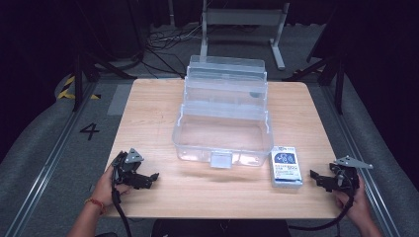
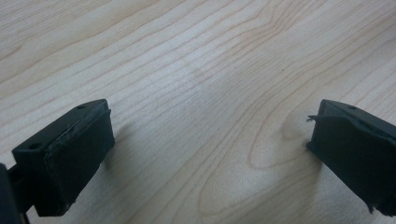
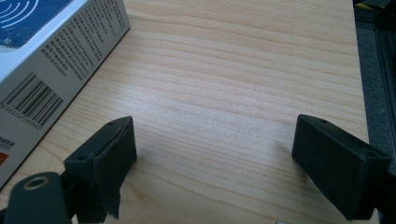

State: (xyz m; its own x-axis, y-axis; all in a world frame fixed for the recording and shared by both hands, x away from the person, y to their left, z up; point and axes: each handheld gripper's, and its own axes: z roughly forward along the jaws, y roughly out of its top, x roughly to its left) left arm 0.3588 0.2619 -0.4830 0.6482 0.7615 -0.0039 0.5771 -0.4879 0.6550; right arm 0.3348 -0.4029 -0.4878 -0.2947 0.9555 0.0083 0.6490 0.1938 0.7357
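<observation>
Light wood table (image 1: 148, 106), grain running across it. At its centre a clear plastic organizer box (image 1: 222, 133) stands open: the deep lower tub sits nearest the person, with stepped transparent trays rising behind it toward the far edge. A small latch tab hangs at the middle of the tub's near wall. The tub looks empty, though the clear walls make that hard to confirm.

Small white and blue carton (image 1: 286, 166) lies flat just right of the tub's near right corner, close to it; whether they touch I cannot tell. In the right gripper view the carton (image 3: 44, 65) fills the upper left, showing a barcode and fine print on its side panel.

Left gripper (image 1: 150, 178) held low over the near left part of the table, the person's left hand (image 1: 106, 186) behind it, a band on the wrist. In the left gripper view (image 2: 210, 140) the jaws stand wide apart with bare wood between them.

Right gripper (image 1: 317, 177) sits at the near right edge, just right of the carton, right hand (image 1: 356, 200) gripping it from behind. In its own view (image 3: 215, 149) the jaws are spread wide, empty, resting close over the wood; the carton lies beside the left jaw, apart from it.

Dark floor beyond, with a painted numeral 4 (image 1: 90, 131) left of the table.
</observation>
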